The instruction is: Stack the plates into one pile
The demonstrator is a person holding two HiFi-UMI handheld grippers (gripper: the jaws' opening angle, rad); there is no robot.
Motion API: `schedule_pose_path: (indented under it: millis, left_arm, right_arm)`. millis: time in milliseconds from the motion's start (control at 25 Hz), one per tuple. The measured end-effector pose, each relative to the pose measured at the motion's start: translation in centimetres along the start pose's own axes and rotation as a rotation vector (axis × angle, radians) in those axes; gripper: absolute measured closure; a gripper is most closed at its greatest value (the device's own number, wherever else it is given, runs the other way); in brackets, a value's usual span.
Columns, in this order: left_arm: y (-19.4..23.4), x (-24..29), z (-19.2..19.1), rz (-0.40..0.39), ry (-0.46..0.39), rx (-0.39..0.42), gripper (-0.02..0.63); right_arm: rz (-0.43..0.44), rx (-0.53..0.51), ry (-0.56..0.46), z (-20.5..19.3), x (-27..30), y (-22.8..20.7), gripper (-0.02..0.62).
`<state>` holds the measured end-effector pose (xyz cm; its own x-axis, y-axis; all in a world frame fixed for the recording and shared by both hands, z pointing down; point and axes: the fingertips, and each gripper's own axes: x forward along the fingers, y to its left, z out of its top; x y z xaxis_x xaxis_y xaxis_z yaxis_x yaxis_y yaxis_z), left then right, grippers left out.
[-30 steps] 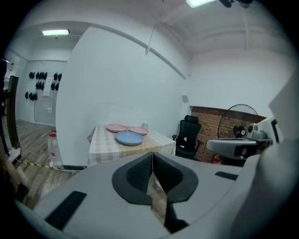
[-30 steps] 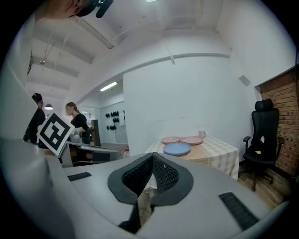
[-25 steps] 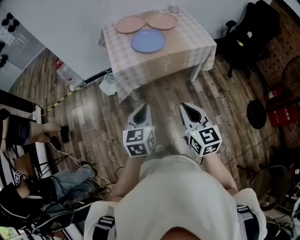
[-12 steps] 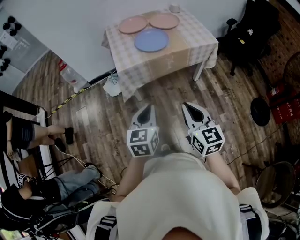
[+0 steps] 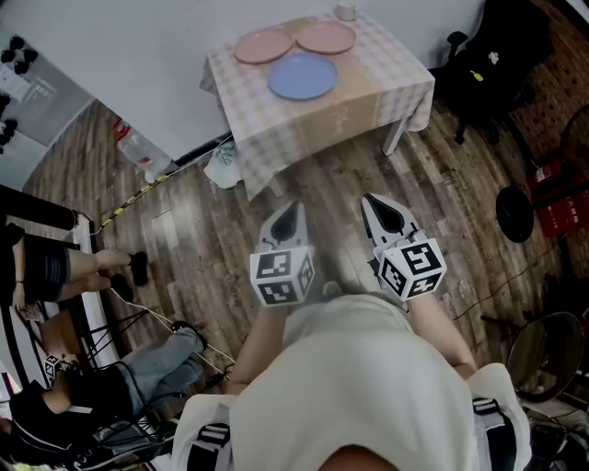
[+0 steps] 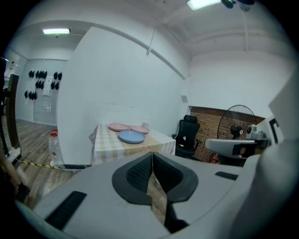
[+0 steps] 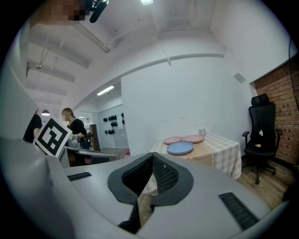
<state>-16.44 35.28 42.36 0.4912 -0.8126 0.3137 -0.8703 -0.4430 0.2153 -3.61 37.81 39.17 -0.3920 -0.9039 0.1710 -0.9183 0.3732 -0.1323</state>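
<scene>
A blue round plate (image 5: pixel 302 76) lies nearest on the checked-cloth tabletop (image 5: pixel 368 87). A left pink plate (image 5: pixel 263 46) and a right pink plate (image 5: pixel 325 37) lie just beyond it, and a small white cup (image 5: pixel 345 11) sits at the far edge. Over the last second no plate has shifted; only my view has drifted slightly. My left claw (image 5: pixel 286 212) and right claw (image 5: pixel 383 206) are closed and empty over the wooden floor (image 5: pixel 184 221), well short of the table. I judge stacking hasn't begun.

Blue plate (image 5: pixel 302 75) was seen flat, well ahead of left gripper (image 5: pixel 288 213), right gripper (image 5: pixel 385 210); pink plate (image 5: pixel 262 45), second pink plate (image 5: pixel 325 37) were laid side by side beyond it, unstacked.
</scene>
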Motion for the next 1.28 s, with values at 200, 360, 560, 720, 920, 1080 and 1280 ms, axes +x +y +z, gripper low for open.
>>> schedule_pose_path:
  millis: [200,360,560,720,920,1080,1280]
  left_arm:
    - [1.1,0.1,-0.1,0.000,0.012,-0.002,0.601]
    - [1.4,0.4,-0.4,0.004,0.017,-0.008,0.601]
    - [2.0,1.5,-0.5,0.023,0.031,-0.023,0.601]
    - [2.9,3.5,-0.1,0.055,0.030,-0.044,0.601]
    - [3.8,6.5,1.4,0.081,0.032,-0.035,0.601]
    - [5.2,9.7,3.1,0.107,0.030,-0.039,0.601]
    - [5.8,13.5,5.7,0.136,0.010,-0.044,0.601]
  right_arm:
    - [0.008,0.010,0.010,-0.2,0.8,0.6,0.595]
    - [0.021,0.017,0.027,-0.7,1.3,0.8,0.595]
    - [0.043,0.025,0.027,-0.4,2.7,0.2,0.595]
    - [0.075,0.010,0.017,0.3,4.7,-0.9,0.595]
    - [0.105,0.004,0.021,1.4,8.4,-3.1,0.595]
    - [0.133,0.000,0.013,2.9,11.7,-4.9,0.595]
    - [0.171,-0.023,0.014,4.8,15.4,-7.5,0.595]
